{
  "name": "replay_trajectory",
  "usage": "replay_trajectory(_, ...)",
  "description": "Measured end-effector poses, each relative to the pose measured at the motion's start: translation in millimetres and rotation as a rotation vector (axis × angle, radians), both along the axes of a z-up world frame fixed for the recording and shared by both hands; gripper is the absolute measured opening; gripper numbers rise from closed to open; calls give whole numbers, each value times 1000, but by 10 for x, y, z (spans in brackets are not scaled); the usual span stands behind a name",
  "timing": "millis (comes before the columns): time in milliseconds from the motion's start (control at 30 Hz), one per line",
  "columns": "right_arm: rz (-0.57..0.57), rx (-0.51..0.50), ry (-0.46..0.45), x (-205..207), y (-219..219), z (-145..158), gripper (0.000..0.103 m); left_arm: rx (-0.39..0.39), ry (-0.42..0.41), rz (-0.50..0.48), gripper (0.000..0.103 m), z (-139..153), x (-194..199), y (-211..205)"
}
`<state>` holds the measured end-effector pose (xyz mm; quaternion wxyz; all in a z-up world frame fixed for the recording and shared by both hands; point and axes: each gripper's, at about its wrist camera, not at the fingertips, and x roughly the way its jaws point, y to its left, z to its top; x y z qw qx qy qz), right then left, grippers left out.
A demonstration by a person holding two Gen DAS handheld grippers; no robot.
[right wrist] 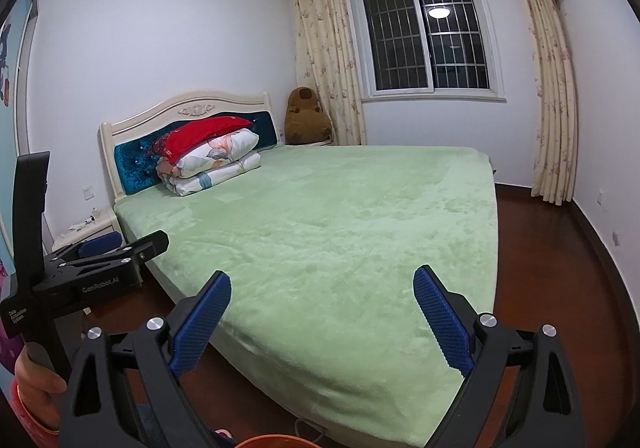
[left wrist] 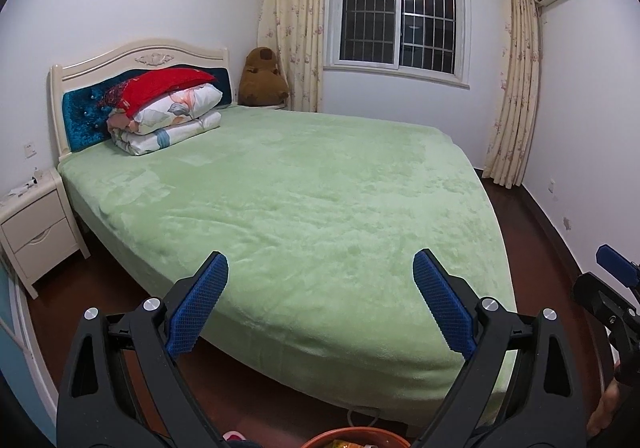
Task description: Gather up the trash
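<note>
Both grippers are held level at the foot of a wide bed with a pale green plush cover (left wrist: 320,208), pointing toward the headboard. The left gripper (left wrist: 320,304) has its blue-padded fingers (left wrist: 200,308) spread wide with nothing between them. The right gripper (right wrist: 322,318) is likewise spread wide and empty.

Task progress: judged early or between pickups. No trash is held, and none can be made out on the bed cover, which appears bare apart from a stack of folded floral quilts topped by a red pillow (left wrist: 168,108) at the headboard. An orange round-rimmed bin (left wrist: 356,438) sits at the bottom edge of the left view, directly below the grippers; some yellowish wrapper-like material shows inside it, suggesting a portion of the collecting is done. The small pale scraps on top of the cream two-drawer nightstand (left wrist: 36,224) may be the remaining trash; this is a judgement, as they are too small to identify.

Limits of view: the bin is cut off by the frame edge in both views, so its fill cannot be assessed. The dark red wooden floor (left wrist: 560,248) beside the bed is partly blocked by the gripper bodies. A pink item at the lower edge is unidentifiable. The brown plush toy (left wrist: 262,78) in the corner hides whatever is behind it.
</note>
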<state>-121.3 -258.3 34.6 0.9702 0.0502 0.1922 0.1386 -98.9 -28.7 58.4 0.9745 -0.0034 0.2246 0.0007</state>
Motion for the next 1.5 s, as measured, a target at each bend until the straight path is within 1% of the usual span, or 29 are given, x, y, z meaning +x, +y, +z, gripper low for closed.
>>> replay_trajectory(467,6,22,11,-23,-33,3,91,2,-8,-9,91,17,-76,-5)
replay_trajectory(1500,4,26,25,-43,-34,-36,91,-10,5,-38,91,62,-85,-23)
